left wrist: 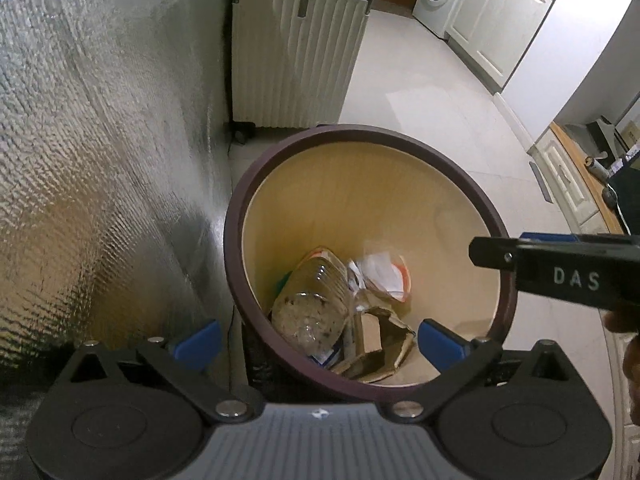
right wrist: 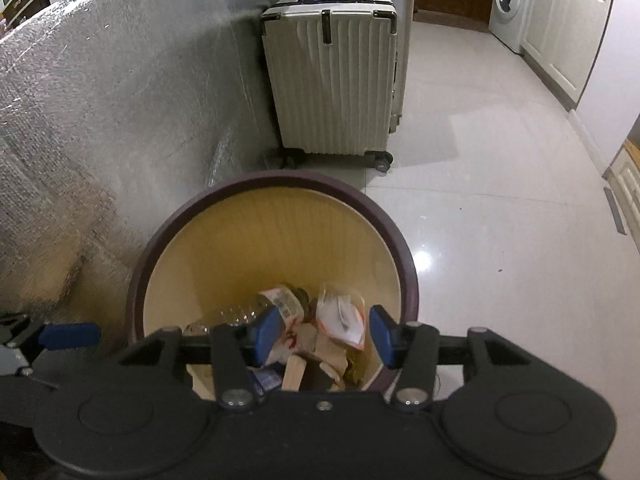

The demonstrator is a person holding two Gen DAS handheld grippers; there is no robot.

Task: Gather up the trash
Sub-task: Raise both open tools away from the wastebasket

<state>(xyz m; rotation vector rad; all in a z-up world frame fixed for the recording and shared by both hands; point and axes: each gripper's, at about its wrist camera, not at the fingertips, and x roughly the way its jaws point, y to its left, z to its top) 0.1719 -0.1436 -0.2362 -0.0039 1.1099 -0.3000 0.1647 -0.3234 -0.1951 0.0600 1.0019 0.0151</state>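
A round trash bin with a dark maroon rim (left wrist: pixel 280 168) and tan inside stands on the floor; it also shows in the right wrist view (right wrist: pixel 280 182). Inside lie a clear plastic bottle (left wrist: pixel 316 300), torn cardboard (left wrist: pixel 380 344) and a white and orange wrapper (left wrist: pixel 388 276). My left gripper (left wrist: pixel 320 340) is open and empty, its blue fingertips spread above the bin's near rim. My right gripper (right wrist: pixel 324 336) is open and empty over the bin, above the wrapper (right wrist: pixel 344 316) and the bottle (right wrist: pixel 256 308). The right gripper's body (left wrist: pixel 560 272) shows at the right of the left wrist view.
A silver quilted foil sheet (left wrist: pixel 100 160) covers the wall on the left. A cream hard-shell suitcase (right wrist: pixel 332 76) stands behind the bin. A washing machine (right wrist: pixel 510 4) and white cabinets (right wrist: pixel 568 28) line the far right. Pale glossy tile floor (right wrist: pixel 500 220) lies to the right.
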